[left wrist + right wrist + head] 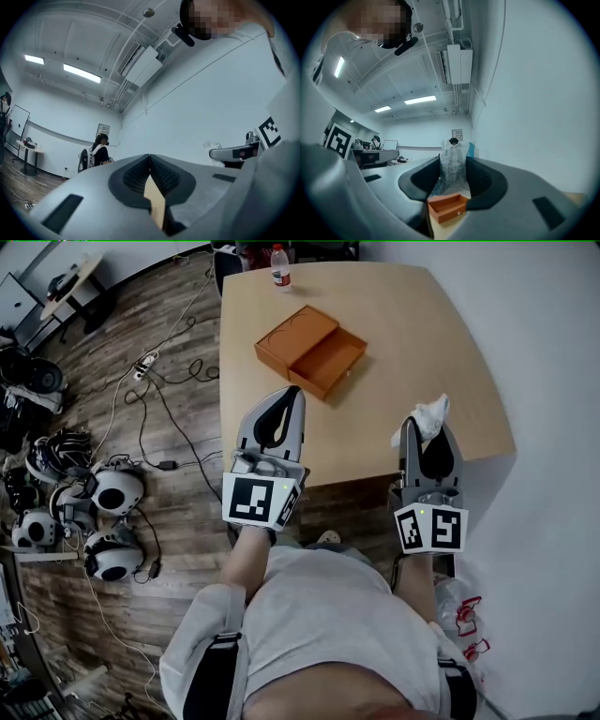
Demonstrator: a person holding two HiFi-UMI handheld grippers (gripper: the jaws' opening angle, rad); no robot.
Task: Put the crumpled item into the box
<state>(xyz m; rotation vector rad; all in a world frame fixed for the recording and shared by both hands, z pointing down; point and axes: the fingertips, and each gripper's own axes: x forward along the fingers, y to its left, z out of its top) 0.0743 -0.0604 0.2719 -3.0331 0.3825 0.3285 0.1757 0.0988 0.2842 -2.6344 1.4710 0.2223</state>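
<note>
Two grippers at table's (412,324) near edge. Right gripper (427,427) jaws clamped on crumpled item (429,414), white wad sticking out past tips. Left gripper (294,393) jaws together, empty. Box (309,350), drawer pulled out, farther in, left of item, well apart. Bare tabletop between; bottle (280,268) at far edge.

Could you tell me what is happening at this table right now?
A person holds a gripper in each hand. The right gripper is shut on a crumpled white item over the near edge of the table. The left gripper is shut and empty. The orange box sits open farther back.
</note>
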